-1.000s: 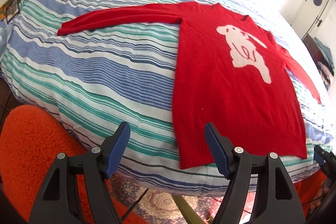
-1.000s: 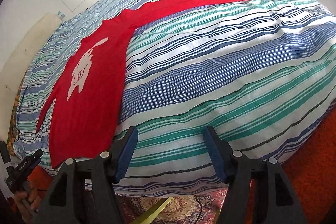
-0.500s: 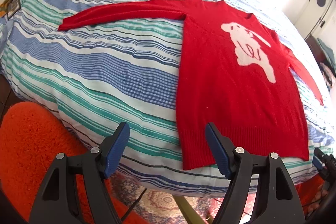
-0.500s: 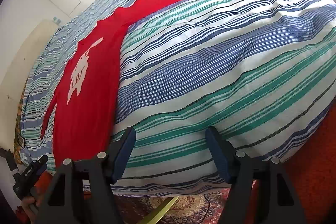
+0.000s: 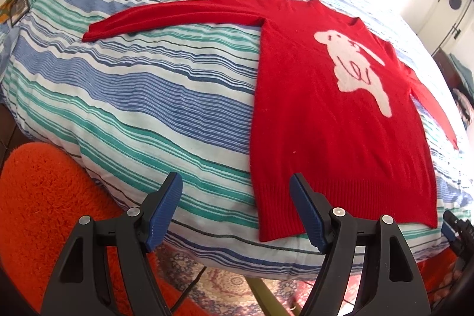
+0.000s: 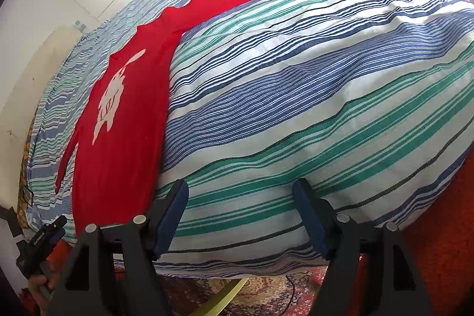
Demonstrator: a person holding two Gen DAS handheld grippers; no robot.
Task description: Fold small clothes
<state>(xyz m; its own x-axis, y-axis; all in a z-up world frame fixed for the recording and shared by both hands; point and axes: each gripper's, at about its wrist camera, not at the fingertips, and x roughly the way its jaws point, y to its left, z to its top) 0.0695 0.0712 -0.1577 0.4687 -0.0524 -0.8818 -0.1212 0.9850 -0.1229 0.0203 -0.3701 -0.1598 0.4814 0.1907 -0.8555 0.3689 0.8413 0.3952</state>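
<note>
Nearest to me, my left gripper (image 5: 235, 209) hangs with its blue-padded jaws spread wide and nothing between them, just short of the ribbed hem of the red knitted sweater with a white animal figure on its chest (image 5: 331, 120). My right gripper (image 6: 240, 215) is likewise wide apart and empty, hovering at the near edge of the bed, off to the side of the sweater (image 6: 118, 138) and not touching it.

Below the jaws I see a fluffy orange rug (image 5: 38, 197) and a patterned carpet (image 5: 225, 286) on the floor.

Further out, the sweater lies face up and flat on the blue, green and white striped bed cover (image 5: 148, 96), hem toward me, collar away. One long sleeve (image 5: 177, 15) stretches straight out sideways; the other sleeve (image 5: 435, 111) runs down along the far side of the body.

I judge the folding not yet begun: no sleeve is turned in, no crease made. All of it is left, sleeves first, then the body.
</note>
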